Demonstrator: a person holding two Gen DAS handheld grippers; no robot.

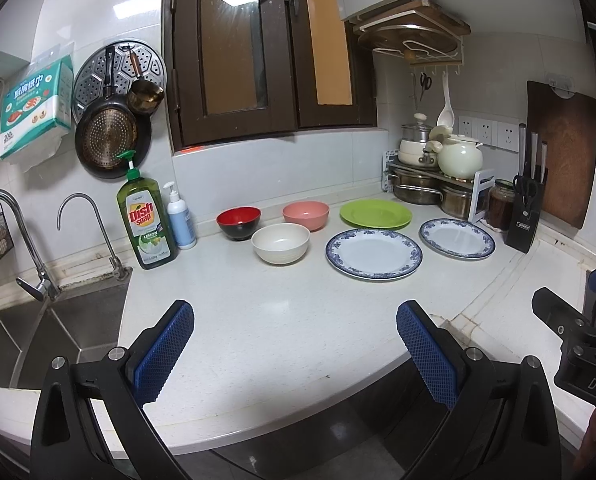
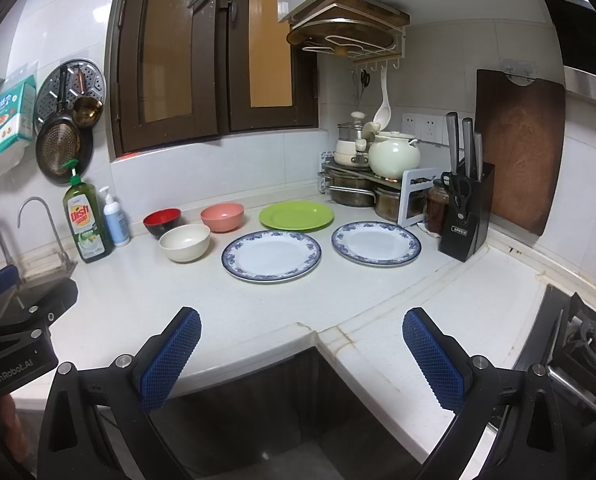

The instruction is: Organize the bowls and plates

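On the white counter stand three bowls: a red-and-black bowl [image 1: 238,222] [image 2: 162,221], a pink bowl [image 1: 306,215] [image 2: 222,216] and a cream bowl [image 1: 281,243] [image 2: 185,242]. To their right lie a green plate [image 1: 375,213] [image 2: 296,215] and two blue-rimmed white plates, one nearer [image 1: 373,253] [image 2: 271,255] and one further right [image 1: 457,238] [image 2: 376,243]. My left gripper [image 1: 294,320] and right gripper [image 2: 302,328] hover open and empty over the counter's front edge, well short of the dishes.
A sink [image 1: 38,332] with two taps lies at the left, beside a dish soap bottle [image 1: 148,220] and a pump bottle [image 1: 180,218]. A pot rack [image 1: 430,180], knife block [image 2: 464,220] and cutting board [image 2: 518,152] fill the back right corner. A stove [image 2: 578,344] sits far right.
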